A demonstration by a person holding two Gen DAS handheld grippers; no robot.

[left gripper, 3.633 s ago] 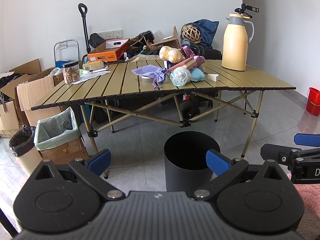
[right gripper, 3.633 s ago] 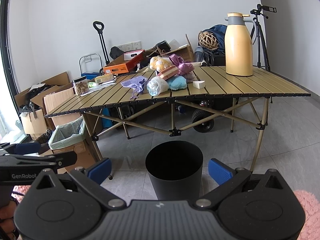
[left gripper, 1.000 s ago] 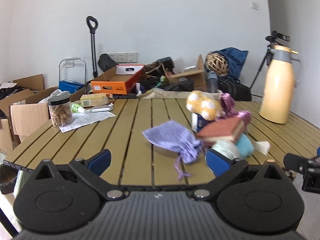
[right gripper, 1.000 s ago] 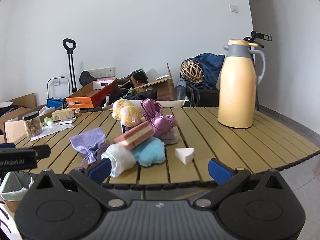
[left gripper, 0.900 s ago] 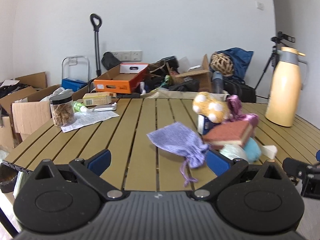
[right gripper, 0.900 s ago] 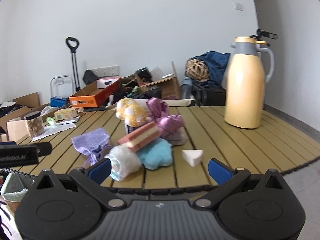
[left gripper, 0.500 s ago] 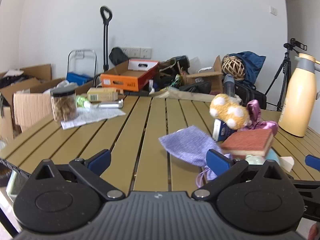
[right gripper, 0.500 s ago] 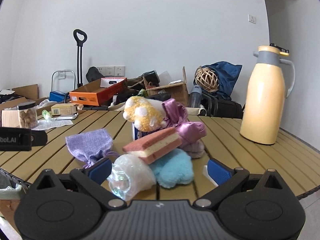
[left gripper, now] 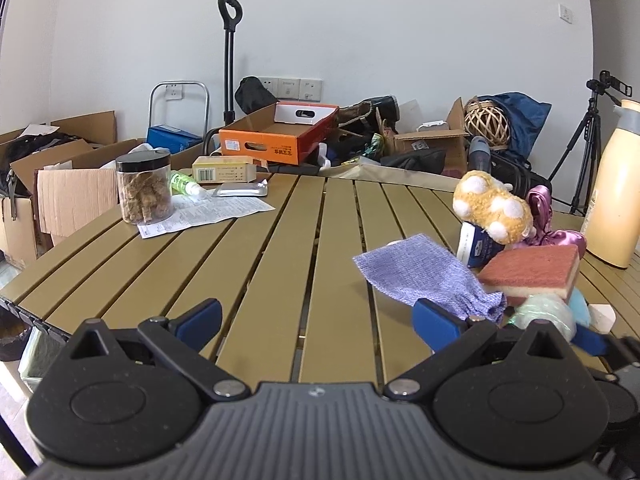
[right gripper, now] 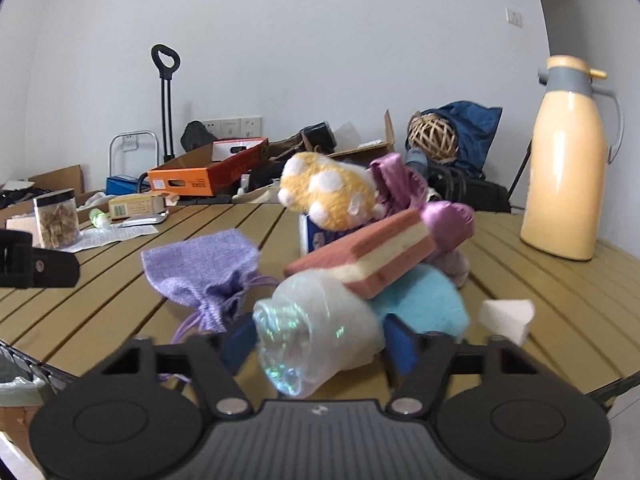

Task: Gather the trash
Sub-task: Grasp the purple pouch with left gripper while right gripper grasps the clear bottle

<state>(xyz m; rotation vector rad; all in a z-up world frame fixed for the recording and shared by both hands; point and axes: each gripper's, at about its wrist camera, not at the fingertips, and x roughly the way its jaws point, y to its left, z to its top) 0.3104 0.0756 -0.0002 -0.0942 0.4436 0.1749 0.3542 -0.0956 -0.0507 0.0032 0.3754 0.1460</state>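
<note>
- My right gripper [right gripper: 320, 344] sits low at the near edge of the slatted table [right gripper: 560, 304]; its jaws have just been closing, and the crumpled clear plastic wrapper [right gripper: 316, 332] lies between the blue pads [right gripper: 236, 342]; both pads sit right against the wrapper's sides, so I read it as clenched on the wrapper, though the view is a little blurred;
- the wrapper lies on the table at the front of a small heap; a pink and cream sponge [right gripper: 364, 256] rests tilted on top of it and on a pale blue fluffy thing [right gripper: 424, 300] just behind;
- a lilac drawstring pouch [right gripper: 204, 268] lies just to the left, its neck gathered tight; what is inside I cannot tell;
- a yellow plush toy [right gripper: 324, 192] sits atop a small blue and white carton [right gripper: 316, 236]; a purple satin bag [right gripper: 444, 220] slumps beside it;
- a white wedge [right gripper: 508, 314] lies to the right, apart from the heap;
- my left gripper [left gripper: 316, 316] hangs with its jaws spread wide, with only bare slats between them;
- a clear jar [left gripper: 145, 188] with a black lid stands upright on a printed sheet [left gripper: 204, 216], filled most of the way with brown pieces;
- a cream thermos jug [right gripper: 566, 160] stands upright at the far right, lid on;
- an open orange box [left gripper: 280, 136] sits behind the table.
</note>
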